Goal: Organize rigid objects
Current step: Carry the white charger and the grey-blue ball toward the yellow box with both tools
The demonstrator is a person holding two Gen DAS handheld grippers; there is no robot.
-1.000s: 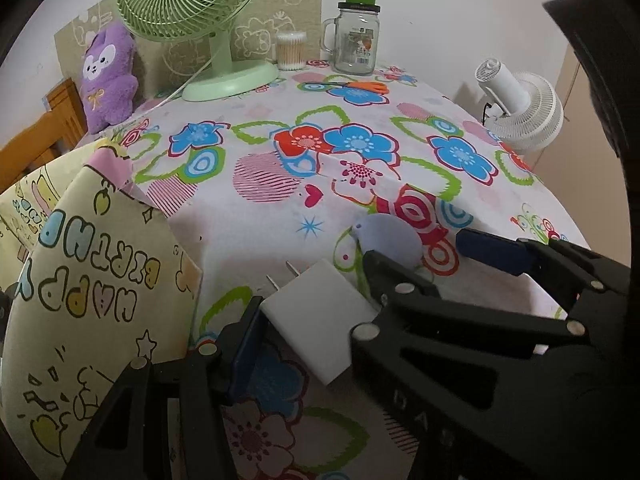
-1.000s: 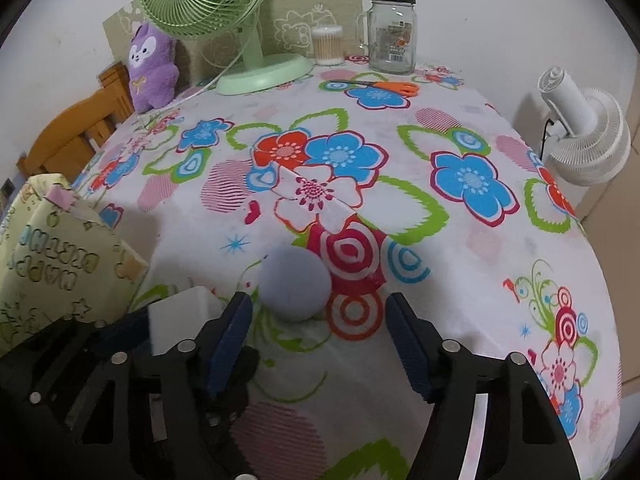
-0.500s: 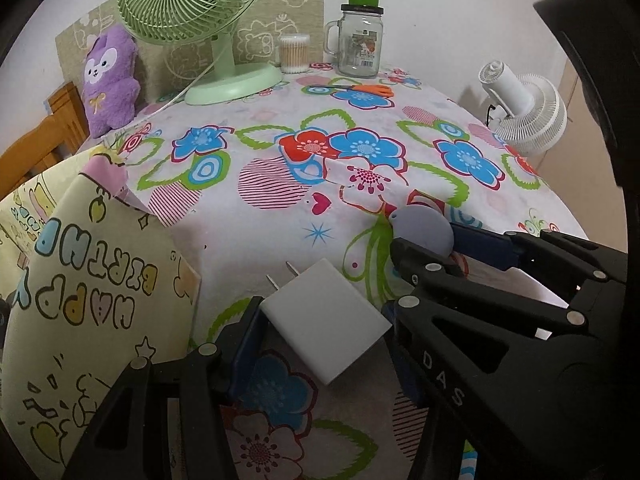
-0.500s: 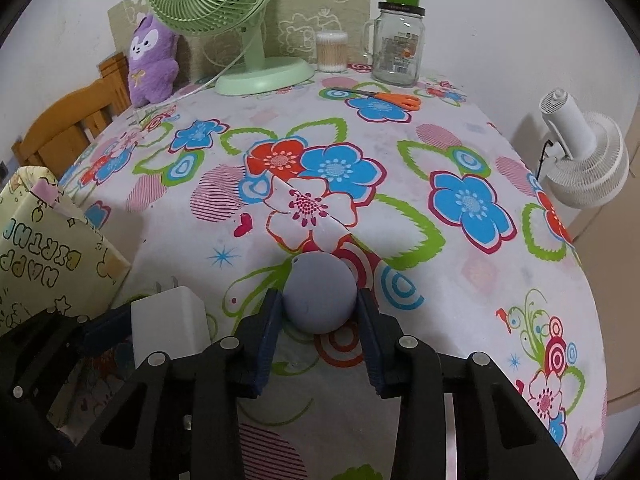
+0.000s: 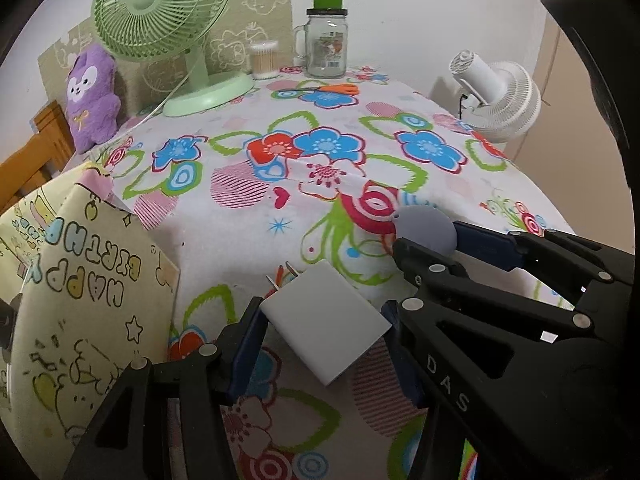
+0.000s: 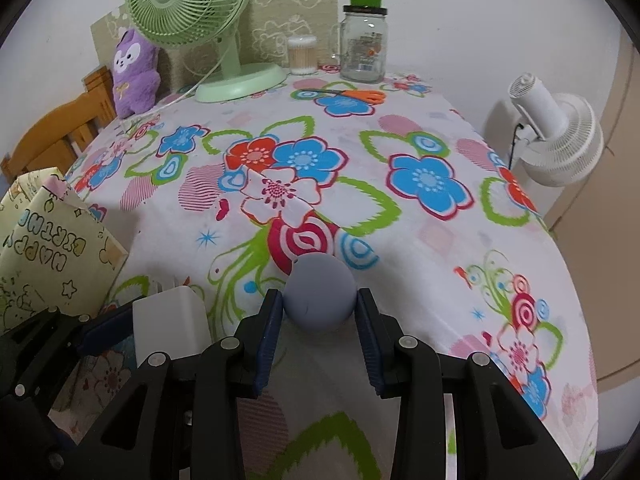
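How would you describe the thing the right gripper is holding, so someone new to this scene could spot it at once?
Start at the flowered tablecloth and come to its near edge, right of the yellow birthday gift bag. There the right gripper is shut on a disc, beside the white charger in the left gripper. It is round, matte grey-blue and plain; the charger is white and boxy.

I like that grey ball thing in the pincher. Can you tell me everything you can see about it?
The grey ball is smooth and matte, a pale bluish grey, like plastic or rubber. From the left wrist camera it looks more like a flat round disc, so its true shape is hard to tell. A tiny dark hole sits near its top edge. The right gripper squeezes it on both sides with its blue pads. It sits low over the flowery tablecloth; whether it touches the cloth cannot be seen.
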